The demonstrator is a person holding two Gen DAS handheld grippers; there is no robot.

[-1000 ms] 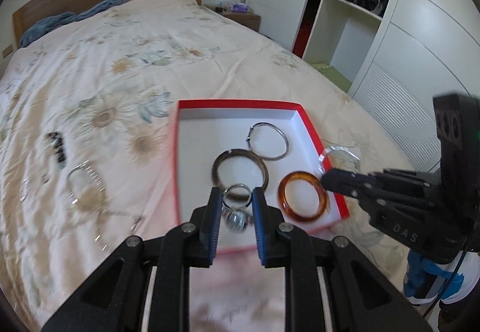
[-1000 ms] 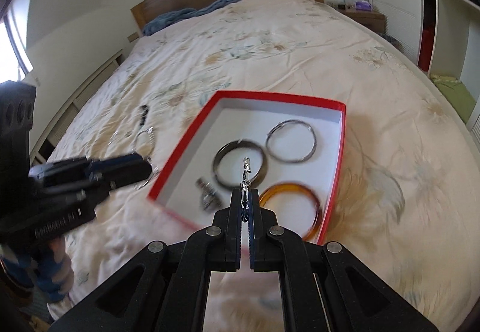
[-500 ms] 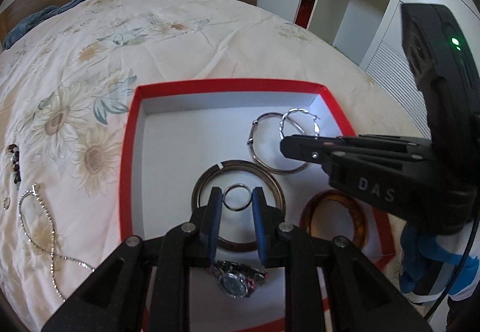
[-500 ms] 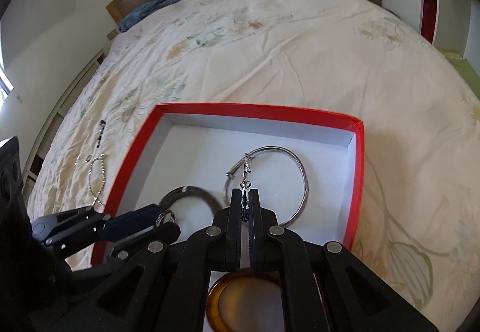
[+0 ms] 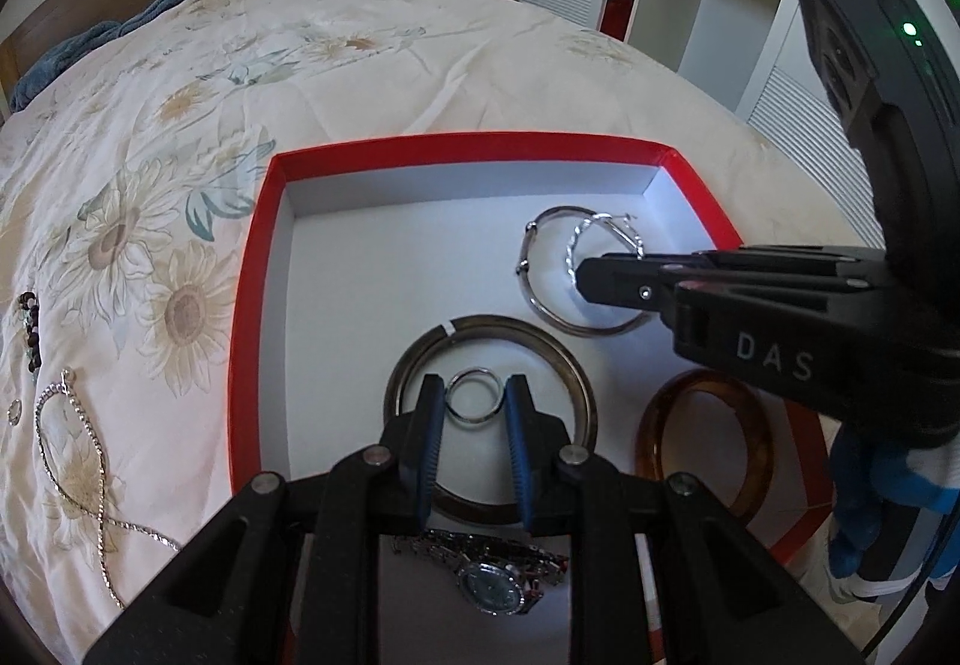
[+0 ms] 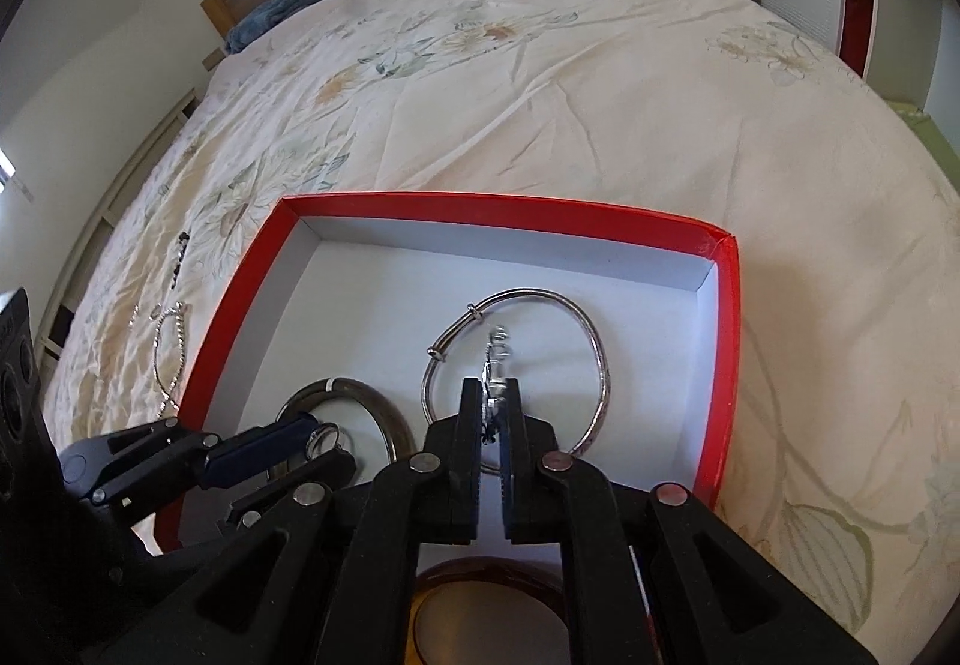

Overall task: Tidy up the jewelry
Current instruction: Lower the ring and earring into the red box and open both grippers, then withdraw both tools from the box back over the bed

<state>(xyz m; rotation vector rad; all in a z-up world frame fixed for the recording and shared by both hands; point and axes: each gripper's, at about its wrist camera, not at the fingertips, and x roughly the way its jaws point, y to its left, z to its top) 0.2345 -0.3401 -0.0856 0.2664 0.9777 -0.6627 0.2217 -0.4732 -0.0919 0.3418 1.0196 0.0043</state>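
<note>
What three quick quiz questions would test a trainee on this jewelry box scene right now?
1. True or false: the left tongs hold a small ring.
2. What do the right tongs grip? A) watch B) twisted silver hoop C) amber bangle
3. Fill in: the watch lies inside the red ___.

Key: 1 true; 2 B; 3 box.
</note>
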